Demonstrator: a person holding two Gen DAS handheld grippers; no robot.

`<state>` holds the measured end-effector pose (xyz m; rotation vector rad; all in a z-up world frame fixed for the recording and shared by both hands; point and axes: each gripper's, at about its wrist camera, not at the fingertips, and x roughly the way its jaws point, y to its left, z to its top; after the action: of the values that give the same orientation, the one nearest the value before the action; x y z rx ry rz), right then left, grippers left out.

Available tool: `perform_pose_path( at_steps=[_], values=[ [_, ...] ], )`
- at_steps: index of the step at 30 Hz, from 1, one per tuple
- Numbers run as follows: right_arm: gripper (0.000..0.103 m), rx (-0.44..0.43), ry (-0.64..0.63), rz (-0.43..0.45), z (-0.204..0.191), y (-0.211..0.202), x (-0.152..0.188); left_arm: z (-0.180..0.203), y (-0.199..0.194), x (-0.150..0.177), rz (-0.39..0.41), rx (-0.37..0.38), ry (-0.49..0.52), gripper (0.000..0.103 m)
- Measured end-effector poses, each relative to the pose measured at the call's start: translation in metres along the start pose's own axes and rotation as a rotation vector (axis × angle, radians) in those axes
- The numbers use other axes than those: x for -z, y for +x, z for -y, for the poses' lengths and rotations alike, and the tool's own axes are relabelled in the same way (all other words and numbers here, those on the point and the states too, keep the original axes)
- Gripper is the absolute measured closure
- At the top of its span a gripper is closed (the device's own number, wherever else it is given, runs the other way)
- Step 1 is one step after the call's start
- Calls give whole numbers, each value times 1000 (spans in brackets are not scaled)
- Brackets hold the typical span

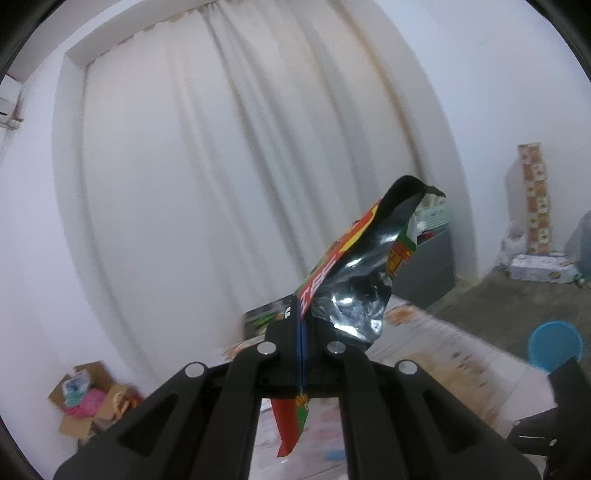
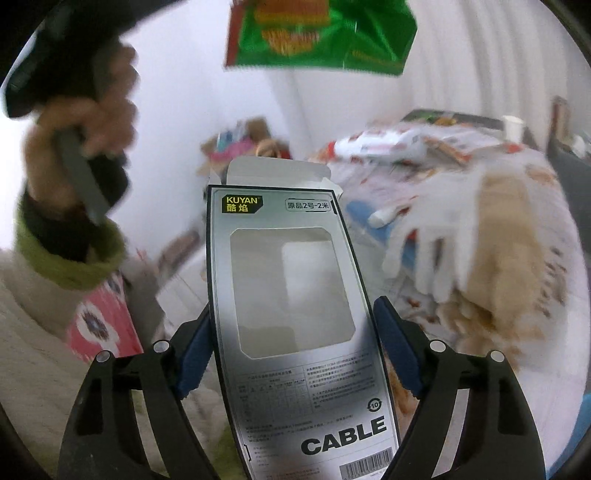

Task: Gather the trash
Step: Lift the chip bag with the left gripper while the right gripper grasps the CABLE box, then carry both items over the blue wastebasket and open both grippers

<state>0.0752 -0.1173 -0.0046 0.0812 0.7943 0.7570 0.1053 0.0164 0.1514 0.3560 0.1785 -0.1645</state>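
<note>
My left gripper point(image 1: 300, 332) is shut on a crumpled snack wrapper point(image 1: 354, 266), red, green and black outside and silver inside. The wrapper sticks up past the fingertips, and a strip hangs below them. From the right wrist view the same wrapper point(image 2: 321, 33) hangs at the top, beside a person's hand point(image 2: 92, 122) on the left gripper's handle. My right gripper point(image 2: 291, 325) holds a flat silver cable box point(image 2: 295, 288) with a cut-out window and an open top flap. Its blue pads point(image 2: 391, 332) press on the box's two long edges.
Beyond the box lies a table point(image 2: 517, 302) with a patterned cloth, a white glove point(image 2: 436, 236), packets point(image 2: 376, 144) and a paper cup point(image 2: 513, 127). A cardboard box point(image 1: 88, 398) of odds and ends sits on the floor by the white curtain point(image 1: 240, 166). A blue round lid point(image 1: 556, 345) shows at right.
</note>
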Motion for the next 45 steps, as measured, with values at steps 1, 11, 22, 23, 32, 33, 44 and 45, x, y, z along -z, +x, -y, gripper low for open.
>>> perform_pose_path(
  at_steps=[1,11,22,23,32,33,44,45],
  values=[
    [26,7,22,25,3,-11,3,6,1,-5,9,21,0,103],
    [26,257,454,341,94,-166,76,116,46,-63,13,416,-9,103],
    [26,498,1018,496,204,-243,194,344,198,-67,-546,908,-118,103],
    [26,487,1062,505,215,-242,202,367,206,-58,-587,906,-98,103],
    [26,335,1525,574,344,-211,290,546,291,31,-968,877,2,103],
    [26,322,1556,582,351,-208,300,560,299,43,-994,868,22,103],
    [11,299,1703,611,437,-206,319,606,329,59,-996,841,12,93],
    [11,300,1718,612,437,-209,326,609,330,62,-995,833,11,86]
  ],
)
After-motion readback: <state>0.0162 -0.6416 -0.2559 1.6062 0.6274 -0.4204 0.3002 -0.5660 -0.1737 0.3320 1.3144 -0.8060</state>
